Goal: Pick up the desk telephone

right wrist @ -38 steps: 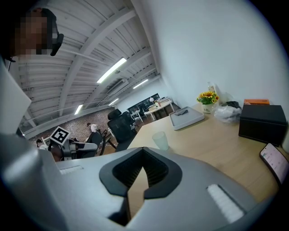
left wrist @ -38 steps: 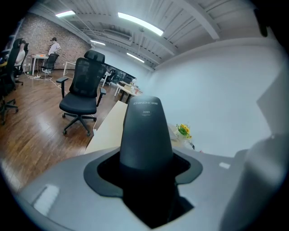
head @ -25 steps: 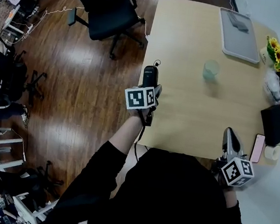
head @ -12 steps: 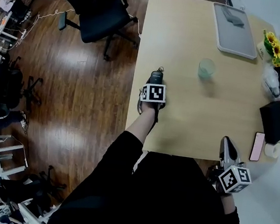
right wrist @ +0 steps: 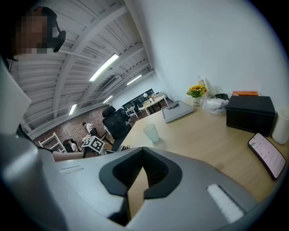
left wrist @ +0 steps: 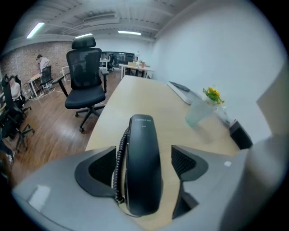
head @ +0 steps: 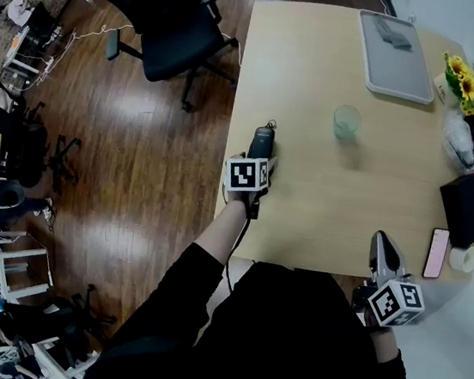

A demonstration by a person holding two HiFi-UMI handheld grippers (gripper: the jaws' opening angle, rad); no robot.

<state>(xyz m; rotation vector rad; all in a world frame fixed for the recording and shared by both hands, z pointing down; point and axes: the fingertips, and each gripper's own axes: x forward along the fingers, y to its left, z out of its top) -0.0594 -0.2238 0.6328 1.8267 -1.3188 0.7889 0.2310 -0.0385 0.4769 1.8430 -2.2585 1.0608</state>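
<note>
While the left gripper (head: pixel 257 156) sits over the table's (head: pixel 324 57) left edge, its jaws are opening – the telephone handset (left wrist: pixel 143 149) lies lengthwise between them on the tabletop, and neither pad presses on it, so nothing is held

Right gripper (right wrist: pixel 142 170): jaws drawn together, empty, low at the near edge of the table, well apart from the handset

Step in hand, as I judge it: take the grip on the handset. To do it well:
- keep the body centred between the pads, which already flank it about midway along
- keep the coiled cord (left wrist: pixel 119 164) out of the grip (it runs down the left side of the handset, beside the left pad)
- close squarely on the long sides, then lift straight up – the glossy shell may slip if caught off-centre

Hard to make out:
- no base unit shows in any view
- the near end of the handset and the cord's run are cut off behind the jaws
- in the head view the marker cube covers most of the jaws
</note>
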